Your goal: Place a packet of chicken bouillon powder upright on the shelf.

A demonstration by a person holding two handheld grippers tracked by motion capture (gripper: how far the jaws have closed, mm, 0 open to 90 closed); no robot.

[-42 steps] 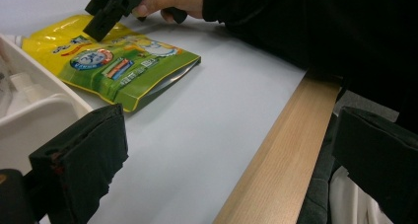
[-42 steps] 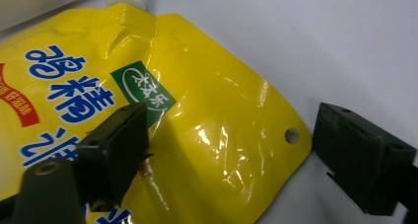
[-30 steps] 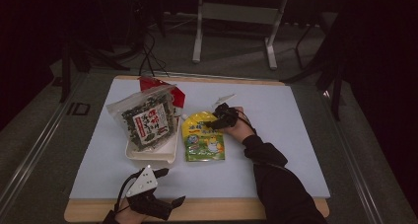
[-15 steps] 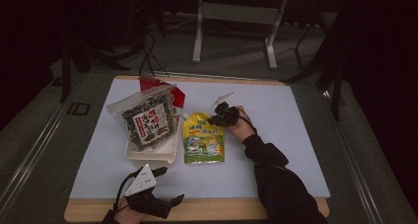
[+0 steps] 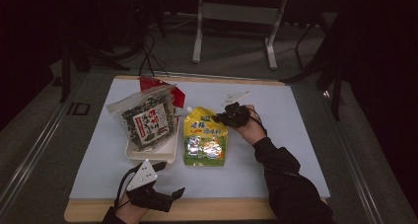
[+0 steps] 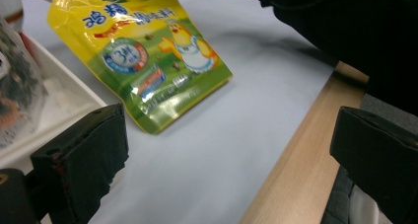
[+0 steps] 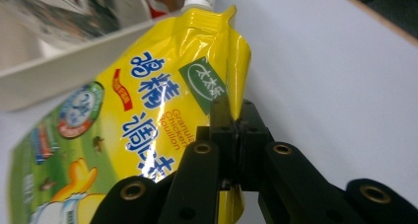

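Note:
A yellow chicken-bouillon pouch [image 5: 204,135] with a white screw cap lies on the white mat beside a tray. My right gripper [image 5: 220,118] is shut on the pouch's upper right edge, near the cap end. In the right gripper view the two black jaws [image 7: 231,110] pinch the folded yellow edge of the pouch [image 7: 148,100], which is lifted off the mat there. My left gripper [image 5: 170,180] rests near the table's front edge, open with nothing between its jaws. In the left gripper view the pouch [image 6: 148,61] lies beyond its spread jaws.
A white tray [image 5: 148,156] left of the pouch holds a clear bag of seaweed snacks [image 5: 145,120], with a red packet [image 5: 148,82] behind it. The white mat [image 5: 286,135] covers most of the wooden table [image 5: 222,211]. A dark sleeve [image 5: 291,184] crosses the right front.
My right gripper has closed on the pouch's upper edge and risen a little, tilting that end up. The left gripper has stayed where it was.

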